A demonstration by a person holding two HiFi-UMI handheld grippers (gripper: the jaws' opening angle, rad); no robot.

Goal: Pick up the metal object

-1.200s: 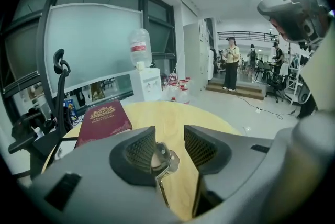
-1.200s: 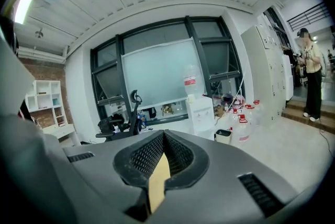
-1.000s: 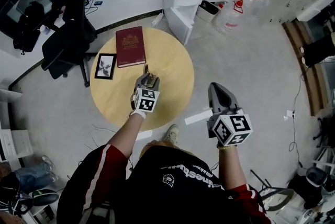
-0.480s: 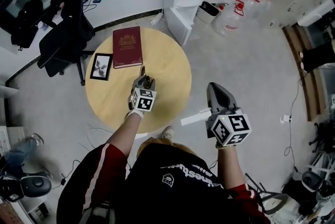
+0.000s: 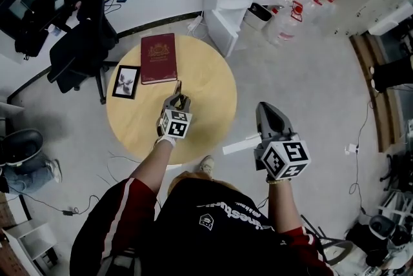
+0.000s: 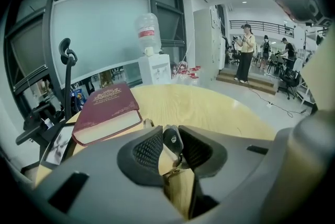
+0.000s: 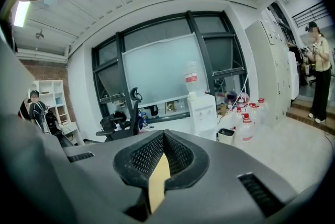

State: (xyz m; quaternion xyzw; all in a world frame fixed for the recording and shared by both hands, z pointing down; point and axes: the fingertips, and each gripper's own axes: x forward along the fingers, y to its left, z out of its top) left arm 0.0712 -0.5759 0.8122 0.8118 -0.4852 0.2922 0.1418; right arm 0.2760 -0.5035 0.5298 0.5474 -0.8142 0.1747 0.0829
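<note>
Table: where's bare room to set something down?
Free: the right half of the table, from book and left gripper to the rim; also the near-left arc below the photo frame. Crowded: far left with book and frame, and the middle, where the left gripper's jaws are closing on the metal object.

On the table (image 5: pixel 208 97) the frame (image 5: pixel 126 82) lies left of the book (image 5: pixel 159 59), the metal object (image 6: pixel 171 139) before them.

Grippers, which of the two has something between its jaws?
The left gripper: its jaws are closing on the metal object at the round table. The right gripper has its jaws together on nothing.
</note>
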